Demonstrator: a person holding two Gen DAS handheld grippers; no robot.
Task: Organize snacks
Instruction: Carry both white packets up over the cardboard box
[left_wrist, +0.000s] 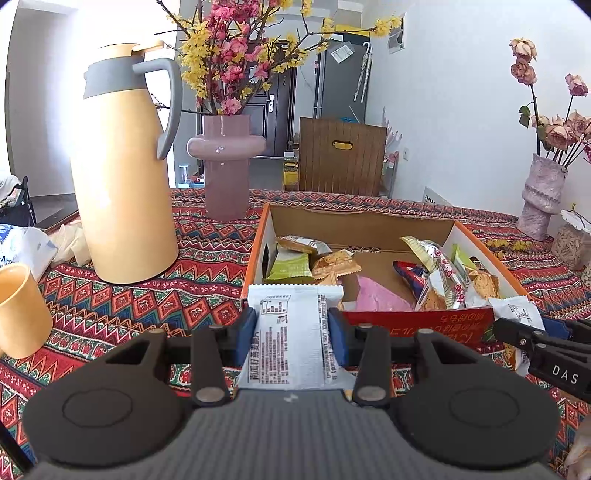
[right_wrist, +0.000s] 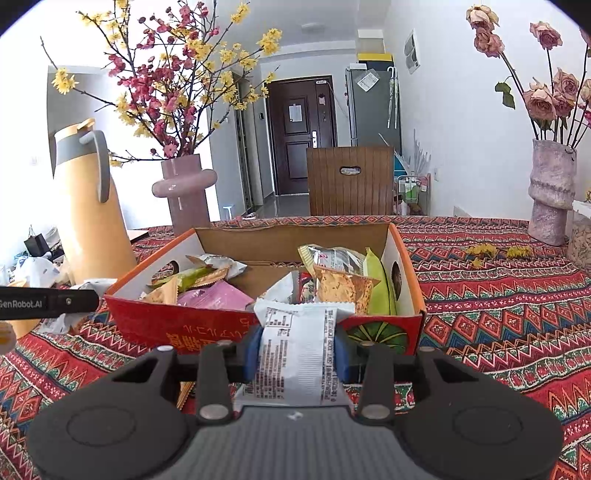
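The snack box (right_wrist: 207, 325) sits on the patterned tablecloth (right_wrist: 498, 295), already half filled. You hold your left gripper (left_wrist: 291, 325) and right gripper (right_wrist: 297, 343) just short of its near wall, each pinching a white snack packet (left_wrist: 291, 332) (right_wrist: 299, 354), probably for dropping in.

you can read "das" on the right gripper (left_wrist: 532, 332) body, "genrobot.ai" on the left gripper (right_wrist: 83, 301) arm. packet (left_wrist: 291, 332) print too small; red box (right_wrist: 207, 328) lettering upside down, unreadable.
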